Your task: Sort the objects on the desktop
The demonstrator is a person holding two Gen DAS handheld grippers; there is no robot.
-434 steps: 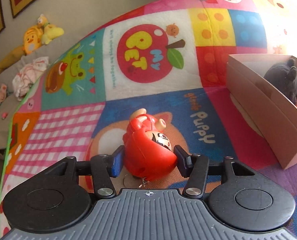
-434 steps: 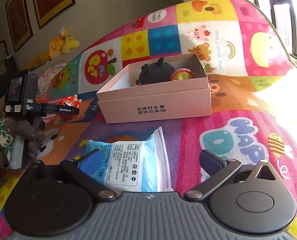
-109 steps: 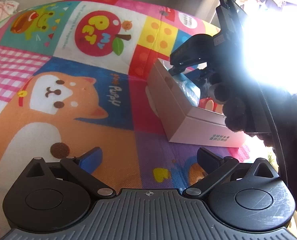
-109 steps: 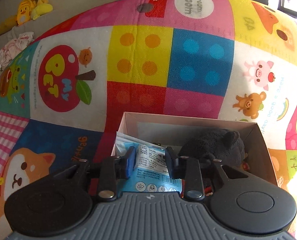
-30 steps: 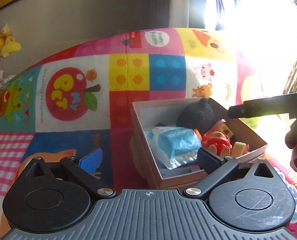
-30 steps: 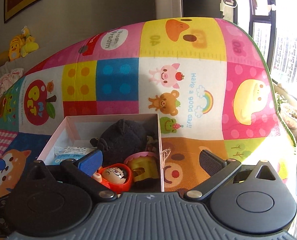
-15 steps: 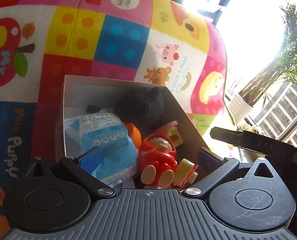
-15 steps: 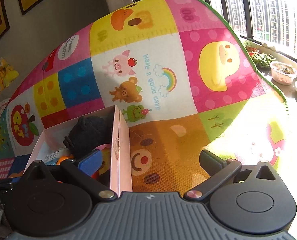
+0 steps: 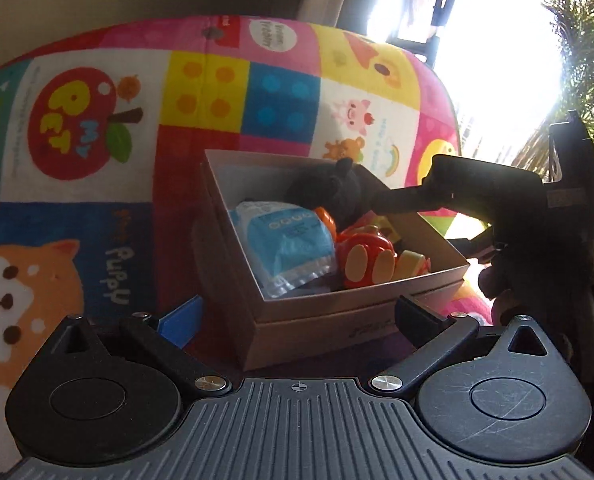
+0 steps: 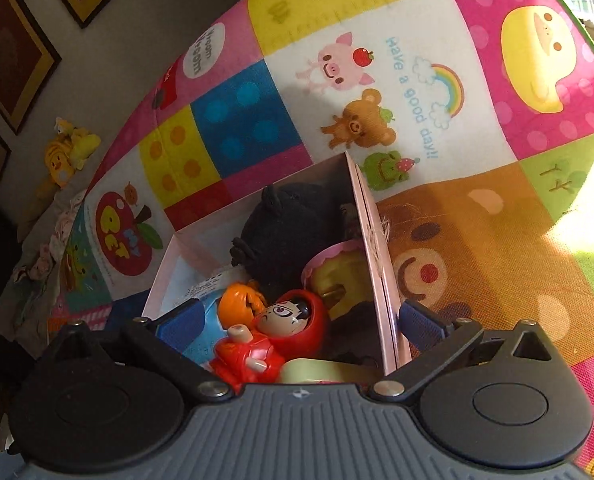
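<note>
Pink cardboard box (image 10: 371,248) sits mid-mat, straight ahead of my right gripper (image 10: 301,322), nearer than my left gripper (image 9: 297,316). Both are wide open, holding nothing. Inside I count one red hooded doll (image 10: 273,336), one blue packet (image 9: 287,242), one black plush (image 10: 287,236).

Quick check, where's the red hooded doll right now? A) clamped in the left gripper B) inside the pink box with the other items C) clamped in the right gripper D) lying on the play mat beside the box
B: the red hooded doll lies inside the pink box next to the blue packet and black plush, while the left gripper and right gripper are both open and hold nothing.
</note>
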